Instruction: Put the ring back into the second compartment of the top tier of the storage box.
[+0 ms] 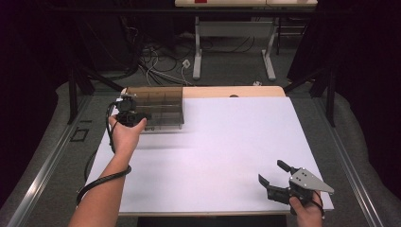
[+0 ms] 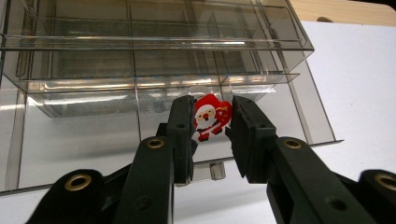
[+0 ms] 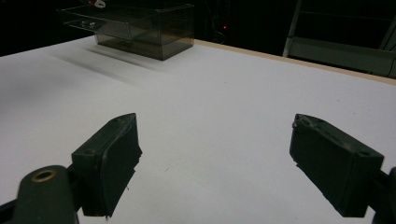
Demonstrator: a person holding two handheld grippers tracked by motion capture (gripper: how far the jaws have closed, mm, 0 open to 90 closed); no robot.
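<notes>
The left gripper (image 2: 212,128) was clamped on a small flat Santa Claus figure (image 2: 211,116), red and white, pinched by its edges between the two black pads and held upright. In the high view this gripper (image 1: 128,116) sat at the near left corner of a smoke-tinted transparent drawer organizer (image 1: 158,106); in the left gripper view the Santa figure stood directly in front of the organizer's (image 2: 154,70) tiered clear drawers, one of which appeared pulled partly out beneath it. The right gripper (image 3: 215,163) was released, its jaws spread wide with nothing between them, idle above the near right part of the table; the high view placed it (image 1: 276,182) well apart from the organizer. Risk assessment: the grip bore on thin edges only, so the figure could pivot or slip out if the pads relaxed early, landing on the drawer's rim or the table rather than in a compartment. A push against the light organizer could also slide it, as the free gripper was not bracing it. The work surface was a white board (image 1: 227,151) over a wooden tabletop whose bare far edge (image 1: 234,91) showed. Beyond it, the dim room held a grey floor with loose cables (image 1: 161,64) and the white legs of another table (image 1: 197,52).
</notes>
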